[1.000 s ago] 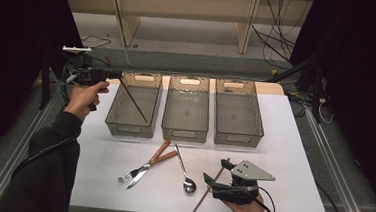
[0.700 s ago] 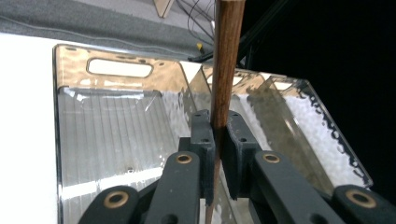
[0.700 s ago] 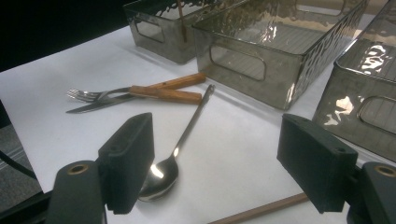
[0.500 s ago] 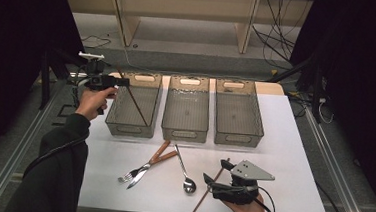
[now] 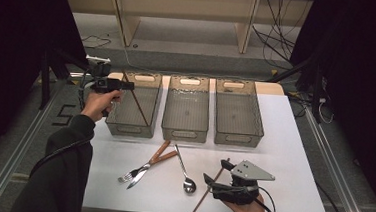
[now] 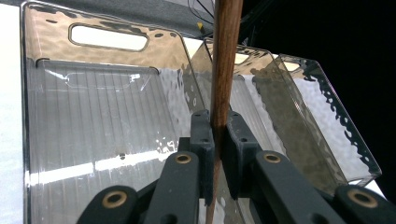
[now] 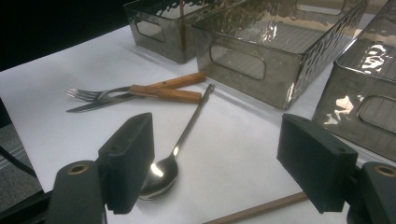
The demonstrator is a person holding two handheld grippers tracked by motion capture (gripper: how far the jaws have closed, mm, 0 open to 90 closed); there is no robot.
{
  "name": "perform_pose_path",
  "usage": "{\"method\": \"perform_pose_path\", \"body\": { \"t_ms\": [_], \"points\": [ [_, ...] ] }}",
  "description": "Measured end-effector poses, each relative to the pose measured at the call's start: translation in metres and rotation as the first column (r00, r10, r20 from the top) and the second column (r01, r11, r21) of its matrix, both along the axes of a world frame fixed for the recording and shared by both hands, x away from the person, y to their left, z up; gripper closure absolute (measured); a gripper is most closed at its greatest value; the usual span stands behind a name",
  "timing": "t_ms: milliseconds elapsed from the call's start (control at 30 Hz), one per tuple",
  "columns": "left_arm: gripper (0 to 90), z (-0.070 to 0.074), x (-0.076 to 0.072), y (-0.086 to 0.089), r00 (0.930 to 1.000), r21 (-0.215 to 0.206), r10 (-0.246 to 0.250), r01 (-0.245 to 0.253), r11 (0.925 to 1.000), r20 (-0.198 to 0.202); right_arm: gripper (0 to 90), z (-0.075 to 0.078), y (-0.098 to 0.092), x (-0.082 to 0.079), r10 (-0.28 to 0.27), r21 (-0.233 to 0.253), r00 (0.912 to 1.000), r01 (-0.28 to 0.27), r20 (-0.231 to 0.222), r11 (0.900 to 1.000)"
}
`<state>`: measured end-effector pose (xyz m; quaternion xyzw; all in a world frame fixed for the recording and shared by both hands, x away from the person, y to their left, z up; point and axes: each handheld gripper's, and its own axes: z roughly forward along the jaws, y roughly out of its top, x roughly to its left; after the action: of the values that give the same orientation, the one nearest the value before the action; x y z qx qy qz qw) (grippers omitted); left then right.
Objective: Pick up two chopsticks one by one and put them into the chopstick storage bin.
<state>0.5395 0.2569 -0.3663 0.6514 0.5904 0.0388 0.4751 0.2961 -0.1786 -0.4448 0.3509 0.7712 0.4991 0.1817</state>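
Observation:
My left gripper [image 5: 126, 85] hovers over the left end of the left clear bin [image 5: 129, 130], shut on a brown wooden chopstick [image 5: 137, 101] that slants down into that bin. In the left gripper view the jaws [image 6: 215, 128] pinch the chopstick [image 6: 223, 70] upright above the bin's floor [image 6: 102, 116]. My right gripper [image 5: 209, 183] rests open near the table's front edge. A second chopstick [image 5: 204, 197] lies on the table under it, and shows below the spread jaws [image 7: 219, 154] as a stick [image 7: 261, 210].
The middle bin [image 5: 184, 134] and right bin [image 5: 239, 137] stand in a row at the back of the white table [image 5: 292, 158]. A wooden-handled fork [image 7: 107, 92], a knife [image 7: 163, 95] and a spoon [image 7: 187, 135] lie left of my right gripper.
My left gripper has moved right and a little nearer, carrying the chopstick further over the left bin. The right gripper has stayed still.

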Motion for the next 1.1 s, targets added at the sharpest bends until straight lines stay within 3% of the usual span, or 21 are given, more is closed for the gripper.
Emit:
{"method": "perform_pose_path", "body": {
  "t_ms": [133, 267, 367, 433, 533, 567, 633, 800, 1100],
  "points": [
    [81.9, -0.001, 0.003, -0.006, 0.9998, 0.023, 0.019, -0.019, 0.9995, 0.000, 27.8, -0.001, 0.000, 0.000, 0.003, -0.004, 1.0000, -0.003, -0.002, 1.000],
    [71.0, -0.004, 0.008, -0.015, 0.9990, 0.051, 0.038, -0.037, 0.9980, -0.025, 27.8, -0.001, 0.000, 0.000, 0.007, -0.002, 1.0000, -0.007, -0.005, 1.000],
    [57.6, -0.006, 0.010, -0.020, 0.9981, 0.067, 0.048, -0.046, 0.9967, -0.038, 27.8, -0.001, 0.000, 0.000, 0.011, -0.002, 0.9999, -0.011, -0.004, 1.000],
    [42.0, -0.006, 0.011, -0.024, 0.9981, 0.097, 0.059, -0.057, 0.9936, -0.020, 27.8, -0.001, 0.000, 0.000, 0.012, 0.000, 0.9999, -0.012, -0.005, 1.000],
    [21.3, -0.009, 0.013, -0.028, 0.9983, 0.093, 0.035, -0.031, 0.9952, -0.046, 27.8, -0.001, 0.000, 0.000, 0.024, 0.008, 0.9997, -0.024, -0.003, 1.000],
    [16.4, -0.009, 0.014, -0.030, 0.9985, 0.114, 0.027, -0.021, 0.9932, -0.048, 27.8, -0.001, 0.000, -0.001, 0.026, 0.009, 0.9996, -0.026, -0.002, 1.000],
    [16.1, -0.010, 0.014, -0.034, 0.9981, 0.170, 0.030, -0.020, 0.9853, -0.053, 27.8, -0.001, 0.000, -0.001, 0.031, 0.012, 0.9995, -0.031, -0.003, 0.999],
    [16.1, -0.010, 0.013, -0.036, 0.9982, 0.188, 0.016, -0.005, 0.9822, -0.058, 28.0, -0.001, 0.000, -0.001, 0.034, 0.012, 0.9994, -0.034, -0.004, 0.999],
    [16.1, -0.002, -0.004, -0.039, 0.9987, 0.137, -0.032, 0.037, 0.9898, -0.040, 28.0, 0.000, -0.001, -0.001, 0.029, 0.009, 0.9996, -0.029, -0.001, 1.000]
  ]
}}
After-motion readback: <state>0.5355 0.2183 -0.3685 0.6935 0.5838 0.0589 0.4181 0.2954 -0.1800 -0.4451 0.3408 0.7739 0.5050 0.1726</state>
